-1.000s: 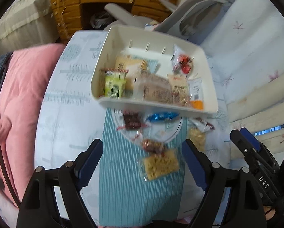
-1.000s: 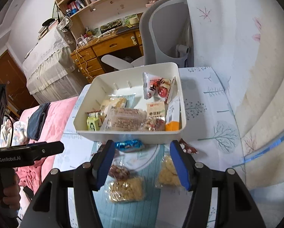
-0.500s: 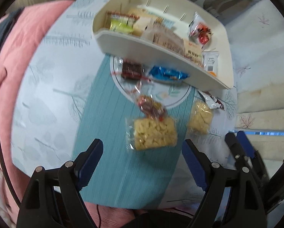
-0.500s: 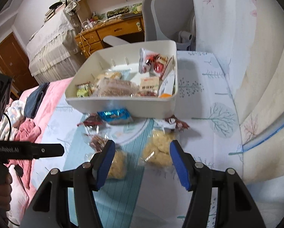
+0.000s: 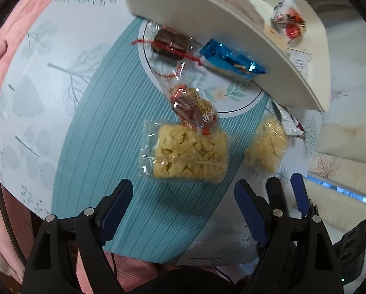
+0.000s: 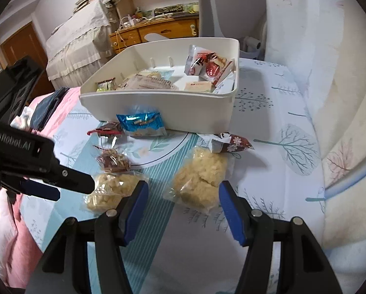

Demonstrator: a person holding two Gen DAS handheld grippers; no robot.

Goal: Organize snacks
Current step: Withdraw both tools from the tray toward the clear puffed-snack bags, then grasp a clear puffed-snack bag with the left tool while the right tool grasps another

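Note:
A white bin (image 6: 158, 107) holding several snacks stands at the back of the table; it also shows in the left wrist view (image 5: 232, 31). In front of it lie a blue packet (image 5: 232, 61) (image 6: 141, 125), a dark red-tied snack (image 5: 169, 41), a small brown snack (image 5: 195, 107) (image 6: 113, 160), a brown-white packet (image 6: 229, 143) and two clear bags of yellow puffs. My left gripper (image 5: 183, 203) is open just above the left puff bag (image 5: 185, 155). My right gripper (image 6: 183, 208) is open just before the right puff bag (image 6: 200, 181).
A teal striped mat (image 5: 104, 147) covers the round table's middle. Pink bedding (image 6: 16, 232) lies at the left. A grey office chair (image 6: 232, 7) and wooden desk (image 6: 153, 29) stand behind the bin. A cream sofa (image 6: 342, 98) runs along the right.
Both grippers have come down and forward toward the puff bags, which now sit close in front of the fingers. Both stay open.

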